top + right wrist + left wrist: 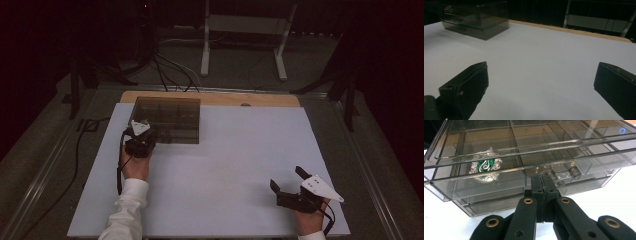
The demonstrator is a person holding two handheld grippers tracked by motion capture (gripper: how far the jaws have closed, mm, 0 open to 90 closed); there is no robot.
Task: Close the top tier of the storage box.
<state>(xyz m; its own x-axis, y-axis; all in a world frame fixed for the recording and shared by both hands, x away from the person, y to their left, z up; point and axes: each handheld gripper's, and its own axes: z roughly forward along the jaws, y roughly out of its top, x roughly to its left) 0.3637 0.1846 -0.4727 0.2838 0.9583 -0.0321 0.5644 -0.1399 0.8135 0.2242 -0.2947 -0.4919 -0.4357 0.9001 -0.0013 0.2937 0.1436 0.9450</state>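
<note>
— On the white table, at its far left corner, what is set down, and why there?

— A smoked clear drawer box is placed within reach of the left gripper, whose jaws are clenched at a small clear knob on a drawer front, presumably so it can be pulled out

— And the right gripper?

— It is rested near the front edge, well apart, jaws released and nothing held, likely kept clear
</note>
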